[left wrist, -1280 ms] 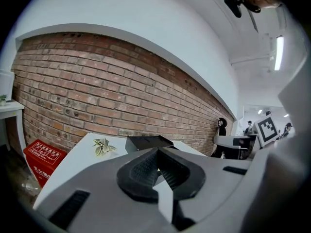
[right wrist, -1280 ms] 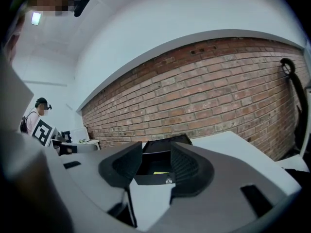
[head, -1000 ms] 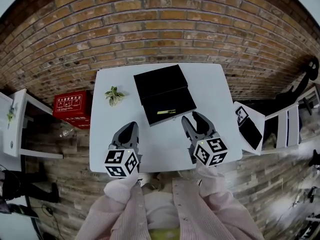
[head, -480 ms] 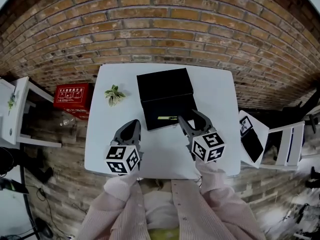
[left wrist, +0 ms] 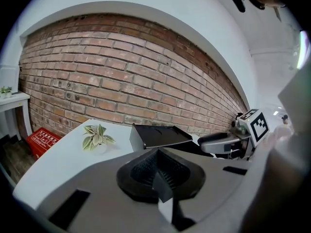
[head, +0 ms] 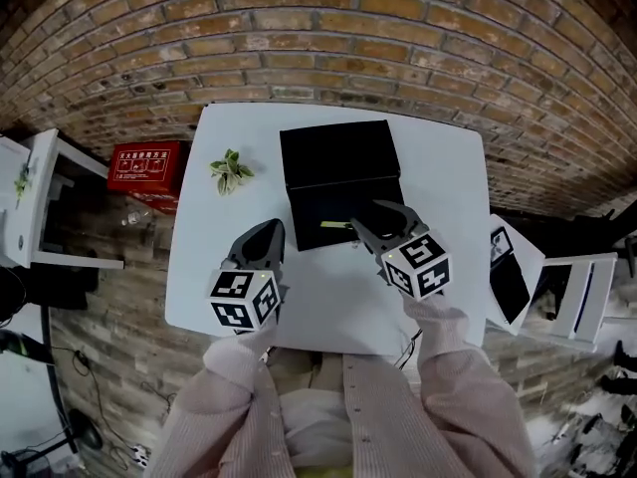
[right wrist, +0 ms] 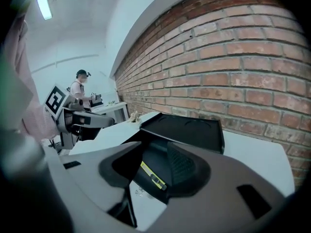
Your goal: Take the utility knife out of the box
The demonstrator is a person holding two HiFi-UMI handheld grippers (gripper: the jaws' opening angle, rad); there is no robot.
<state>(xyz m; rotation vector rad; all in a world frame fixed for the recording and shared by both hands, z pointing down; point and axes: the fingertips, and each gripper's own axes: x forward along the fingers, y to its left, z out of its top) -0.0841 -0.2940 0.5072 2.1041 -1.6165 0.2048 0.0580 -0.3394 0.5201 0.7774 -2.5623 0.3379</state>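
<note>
An open black box (head: 343, 202) lies on the white table (head: 318, 302), with its lid (head: 336, 152) folded back toward the brick wall. A yellow utility knife (head: 333, 224) rests in the box's base near the front edge; it also shows between the jaws as the knife (right wrist: 153, 177). My right gripper (head: 383, 225) is open, its jaws over the box's near right corner, just right of the knife, with nothing held. My left gripper (head: 261, 244) hovers over bare table left of the box, its jaws together and empty.
A small potted plant (head: 231, 170) stands on the table left of the box. On the floor at the left sits a red case (head: 147, 167) beside a white shelf (head: 30, 197). A white stool (head: 513, 272) with a dark item stands to the right.
My right gripper has moved forward from the bare table to the box's near edge, close to the knife. The left gripper has stayed about where it was.
</note>
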